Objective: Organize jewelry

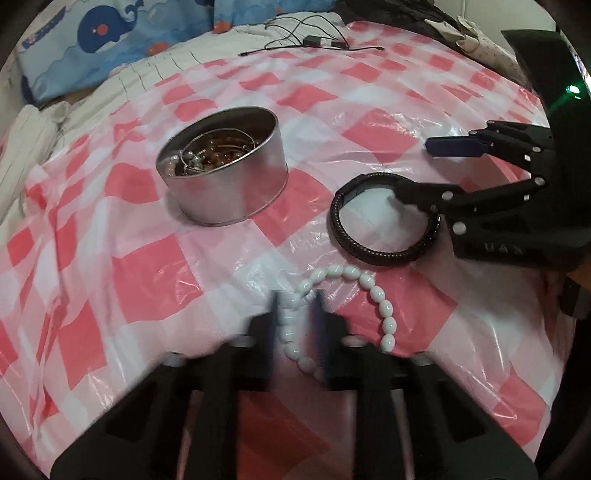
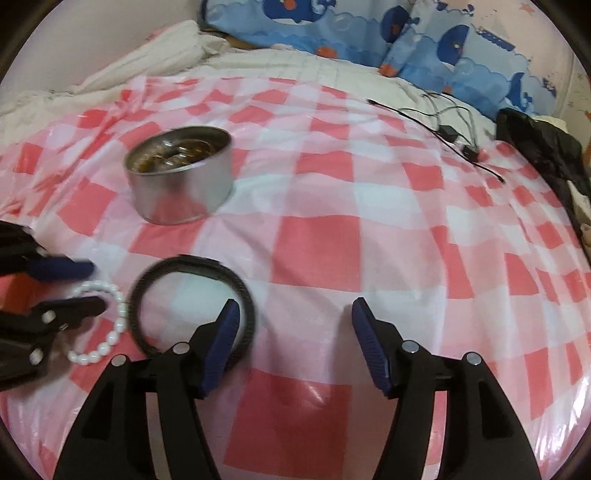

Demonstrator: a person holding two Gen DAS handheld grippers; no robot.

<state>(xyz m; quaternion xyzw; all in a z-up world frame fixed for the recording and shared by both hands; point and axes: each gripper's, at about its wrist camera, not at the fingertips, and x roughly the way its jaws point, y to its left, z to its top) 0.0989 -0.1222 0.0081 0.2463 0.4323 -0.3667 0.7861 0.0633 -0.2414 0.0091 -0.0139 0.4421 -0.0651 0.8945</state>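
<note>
Surface: a bed under a pink-and-white checked plastic sheet [image 1: 122,280]; whale pillows [image 1: 92,33] and a cable [image 1: 306,38] lie at the far edge.

Left wrist view
- Tin: the round tin [image 1: 225,177] stands upright, already holding beads and rings.
- White beads: the bead bracelet [image 1: 347,295] lies on the sheet, its near-left arc running between the fingers.
- Left claw: the left gripper [image 1: 295,325] is blurred but nearly closed, pinching that one strand.
- Risk: a grip on a single bead row may slip; the loop could swing and snag the black band on lifting.

Right wrist view
- Black band: the braided band [image 2: 192,306] lies flat, just right of the white beads [image 2: 107,325], well short of the tin [image 2: 181,177].
- Right claw: the right gripper [image 2: 291,347] stands wide open and holds nothing; its left pad sits over the band's right edge, the other pad over bare sheet.
- Risk: closing here would likely pinch slick plastic with the band and drag the sheet, tilting the tin.
- Risk: the two claws work close together and may collide.
</note>
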